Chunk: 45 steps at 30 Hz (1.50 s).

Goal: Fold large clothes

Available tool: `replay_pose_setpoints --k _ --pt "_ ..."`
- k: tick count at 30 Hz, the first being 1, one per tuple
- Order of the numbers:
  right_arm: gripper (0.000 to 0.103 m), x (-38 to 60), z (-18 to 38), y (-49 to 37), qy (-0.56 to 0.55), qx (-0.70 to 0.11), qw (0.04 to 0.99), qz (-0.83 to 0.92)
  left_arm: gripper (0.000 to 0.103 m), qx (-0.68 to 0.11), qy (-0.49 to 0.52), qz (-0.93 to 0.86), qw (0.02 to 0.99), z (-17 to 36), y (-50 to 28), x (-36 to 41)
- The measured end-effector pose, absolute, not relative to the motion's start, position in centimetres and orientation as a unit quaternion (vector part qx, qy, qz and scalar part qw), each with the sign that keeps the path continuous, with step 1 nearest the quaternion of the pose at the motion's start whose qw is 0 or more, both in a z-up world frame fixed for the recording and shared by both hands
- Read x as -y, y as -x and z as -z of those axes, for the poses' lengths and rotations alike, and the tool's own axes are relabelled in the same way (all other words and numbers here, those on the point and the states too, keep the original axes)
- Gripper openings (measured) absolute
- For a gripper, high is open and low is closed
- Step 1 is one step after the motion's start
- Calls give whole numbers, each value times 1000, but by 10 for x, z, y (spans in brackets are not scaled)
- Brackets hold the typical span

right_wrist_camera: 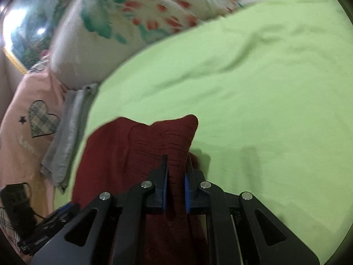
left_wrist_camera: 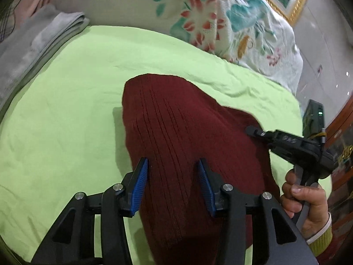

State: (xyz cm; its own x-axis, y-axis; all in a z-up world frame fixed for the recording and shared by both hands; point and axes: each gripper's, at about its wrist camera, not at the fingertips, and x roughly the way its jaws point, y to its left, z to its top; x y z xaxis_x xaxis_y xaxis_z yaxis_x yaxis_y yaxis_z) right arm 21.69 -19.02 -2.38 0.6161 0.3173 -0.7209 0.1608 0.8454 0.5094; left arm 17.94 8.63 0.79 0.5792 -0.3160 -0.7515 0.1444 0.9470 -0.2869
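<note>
On the green bed (left_wrist_camera: 66, 101), the left hand-held gripper (left_wrist_camera: 173, 185) gapes wide over the maroon sweater (left_wrist_camera: 176, 121), whose 3 o'clock edge the right hand-held gripper (right_wrist_camera: 176, 185) pinches.

1. Bare green sheet (left_wrist_camera: 66, 114) spreads wide on my left tongs' side; I could pass freely there.
2. Folded grey cloth (left_wrist_camera: 33, 50) lines that far edge.
3. The floral quilt (left_wrist_camera: 220, 17) walls off the far side of the bed.
4. My right tongs (left_wrist_camera: 253, 130) and right hand (left_wrist_camera: 306, 201) crowd the maroon sweater (left_wrist_camera: 183, 132) edge.
5. In the right view, open sheet (right_wrist_camera: 264, 88) lies beyond the sweater (right_wrist_camera: 136, 145).
</note>
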Motion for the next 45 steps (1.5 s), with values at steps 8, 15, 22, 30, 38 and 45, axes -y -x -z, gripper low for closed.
replay_pose_setpoints --k 8,15,22,30,38,45 --pt "24 197 27 -222 -299 -444 843 -56 50 -448 112 125 878 -1 -182 -98" --pt "24 183 -21 -179 -267 -386 880 -74 46 -388 154 168 893 -38 -132 -114" --pt "23 155 29 -180 -243 -460 849 -96 47 -416 61 138 897 -9 -118 -81" --pt "23 160 11 -163 -247 -455 852 -82 48 -416 67 125 898 -15 -105 -84" --pt "30 153 -11 -132 -232 -442 861 -97 51 -424 82 102 896 -13 -85 -93" --pt "33 145 -10 -103 -204 -450 863 -104 57 -435 74 90 893 1 -70 -96"
